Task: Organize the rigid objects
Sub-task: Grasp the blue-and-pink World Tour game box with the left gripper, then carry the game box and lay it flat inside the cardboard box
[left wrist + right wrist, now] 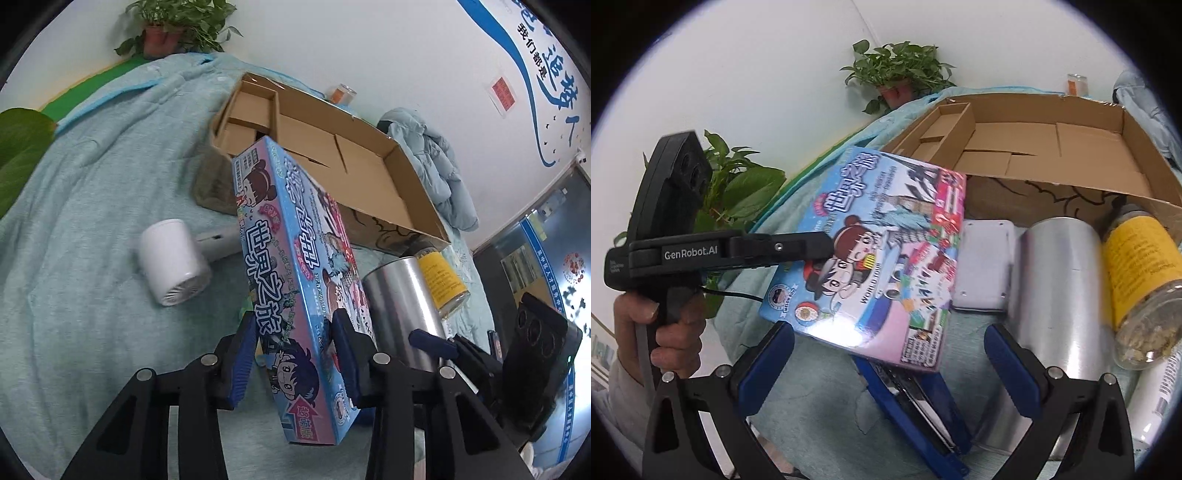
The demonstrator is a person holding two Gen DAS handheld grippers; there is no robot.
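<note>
My left gripper [295, 354] is shut on a flat blue cartoon game box [291, 273] and holds it on edge above the teal blanket, in front of the open cardboard box [332, 147]. In the right wrist view the game box [879, 251] hangs tilted with the left gripper's fingers [812, 245] clamped on it. My right gripper [890, 354] is open and empty, just below the game box. A silver can [1056, 288], a yellow-labelled jar [1141, 280], a white case [984, 266] and a blue stapler [916, 402] lie on the blanket.
A white hair dryer [173, 258] lies left of the game box. The cardboard box [1034, 147] has a small divided section at its left end. Potted plants [897, 77] stand by the wall. A blue jacket [436, 166] lies behind the box.
</note>
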